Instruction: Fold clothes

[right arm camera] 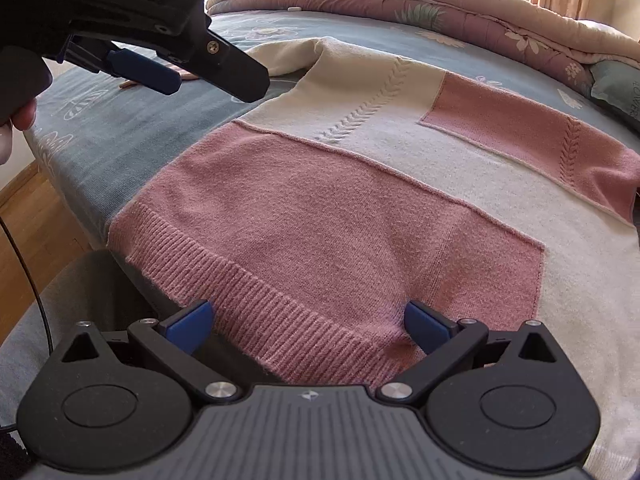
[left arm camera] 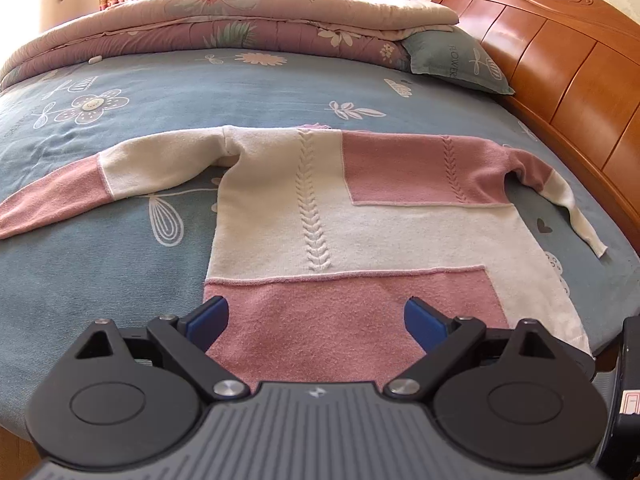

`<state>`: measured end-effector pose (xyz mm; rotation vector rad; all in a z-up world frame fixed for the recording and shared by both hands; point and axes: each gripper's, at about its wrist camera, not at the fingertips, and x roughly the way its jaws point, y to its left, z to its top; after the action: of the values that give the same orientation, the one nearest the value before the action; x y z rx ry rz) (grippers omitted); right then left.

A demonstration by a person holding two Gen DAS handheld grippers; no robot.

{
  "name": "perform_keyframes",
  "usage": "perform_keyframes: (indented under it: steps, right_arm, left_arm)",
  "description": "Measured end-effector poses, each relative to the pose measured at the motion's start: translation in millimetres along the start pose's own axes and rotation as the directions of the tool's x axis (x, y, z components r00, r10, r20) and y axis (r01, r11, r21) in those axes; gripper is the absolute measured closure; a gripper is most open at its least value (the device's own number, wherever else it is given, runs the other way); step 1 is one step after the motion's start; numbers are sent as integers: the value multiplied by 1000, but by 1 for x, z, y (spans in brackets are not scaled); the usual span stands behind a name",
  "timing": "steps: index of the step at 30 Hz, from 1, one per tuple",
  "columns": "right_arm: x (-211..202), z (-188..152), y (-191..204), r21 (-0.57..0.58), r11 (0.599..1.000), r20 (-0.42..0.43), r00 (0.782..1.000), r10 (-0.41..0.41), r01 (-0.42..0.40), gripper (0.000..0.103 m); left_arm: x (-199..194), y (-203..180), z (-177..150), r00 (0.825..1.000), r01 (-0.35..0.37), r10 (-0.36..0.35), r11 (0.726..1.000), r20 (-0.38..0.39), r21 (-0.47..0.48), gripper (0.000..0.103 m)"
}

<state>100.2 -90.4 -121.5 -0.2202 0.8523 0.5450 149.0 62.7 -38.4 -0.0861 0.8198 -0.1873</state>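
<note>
A pink-and-cream knit sweater [left arm camera: 360, 220] lies flat and face up on the bed, collar toward the far side. Its left sleeve [left arm camera: 60, 196] stretches out to the left, and its right sleeve [left arm camera: 568, 200] bends down at the right. My left gripper [left arm camera: 316, 312] hovers open over the pink lower panel with nothing between its fingers. My right gripper [right arm camera: 310, 316] is open too, its blue pads either side of the ribbed hem [right arm camera: 240, 300] of the sweater [right arm camera: 360, 200] at the bed's near edge. The left gripper [right arm camera: 212, 84] also shows at upper left in the right wrist view.
The blue flowered sheet [left arm camera: 120, 120] covers the bed. A folded floral quilt [left arm camera: 240, 28] lies along the far side, with a grey-green pillow [left arm camera: 456, 60] beside the wooden headboard [left arm camera: 560, 72] on the right. Wooden floor [right arm camera: 32, 232] and a black cable [right arm camera: 36, 280] lie below the near edge.
</note>
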Motion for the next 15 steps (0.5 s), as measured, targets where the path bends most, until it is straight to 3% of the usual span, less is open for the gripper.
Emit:
perform_keyframes:
  steps: [2, 5, 12, 15]
  right_arm:
    - [-6, 0, -2, 9, 1000, -1, 1000, 5, -5, 0]
    - [-20, 1, -25, 110, 994, 26, 1000, 3, -6, 0]
    - [-36, 3, -100, 274, 958, 84, 990, -110, 83, 0]
    - [-33, -9, -131, 356, 928, 68, 988, -141, 108, 0]
  left_arm:
    - [1, -2, 0, 1000, -1, 1, 1000, -4, 4, 8]
    - [7, -5, 3, 1000, 8, -8, 1000, -10, 8, 8]
    - [25, -14, 11, 999, 41, -41, 999, -30, 14, 8]
    - [41, -16, 4, 995, 56, -55, 998, -82, 10, 8]
